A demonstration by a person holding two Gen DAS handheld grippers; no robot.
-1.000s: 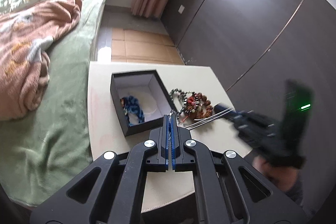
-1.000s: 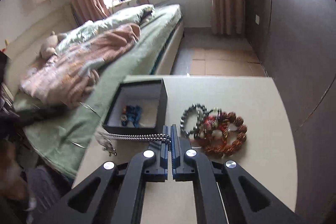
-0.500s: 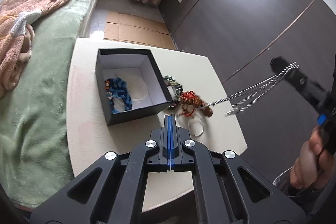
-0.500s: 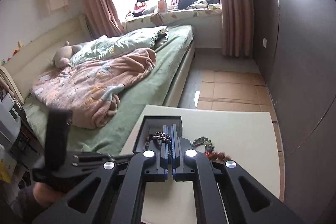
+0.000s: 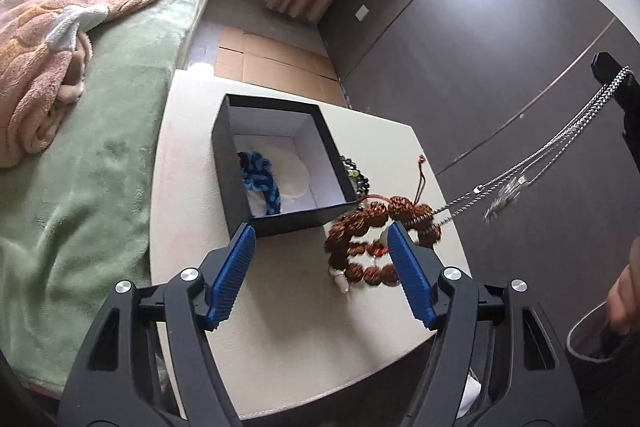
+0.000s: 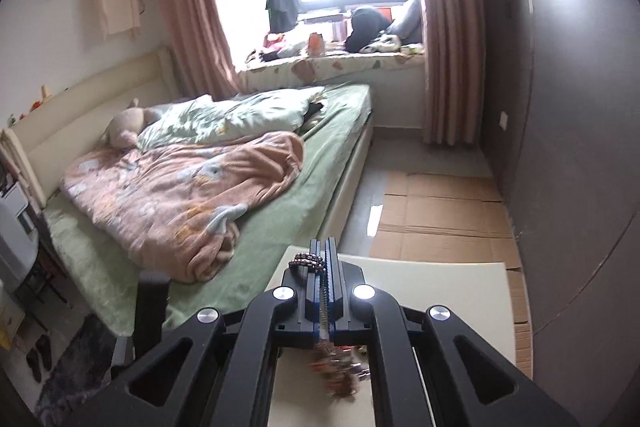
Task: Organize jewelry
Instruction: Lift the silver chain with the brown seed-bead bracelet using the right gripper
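Note:
A black open box (image 5: pixel 280 215) with a white lining stands on the beige table (image 5: pixel 288 327); a blue bracelet (image 5: pixel 260 183) lies inside. A brown bead bracelet (image 5: pixel 368 223) lies to the right of the box, dark green beads (image 5: pixel 356 179) behind it. My left gripper (image 5: pixel 320 239) is open and empty above the table, just in front of the box. My right gripper (image 6: pixel 322 263) is shut on a silver chain (image 5: pixel 560 155), held high at the right; the chain's lower end drapes onto the brown beads. The chain also shows at the right fingertips (image 6: pixel 307 261).
A bed with a green sheet (image 5: pixel 80 163) and a pink blanket (image 5: pixel 60 11) runs along the table's left side. A dark wardrobe wall (image 5: pixel 480 47) is at the right. Cardboard sheets (image 5: pixel 272 63) cover the floor beyond the table.
My left gripper has opened; it was shut on one end of the chain a second ago. My right gripper has lifted high with the chain, tilting up until the box leaves its view.

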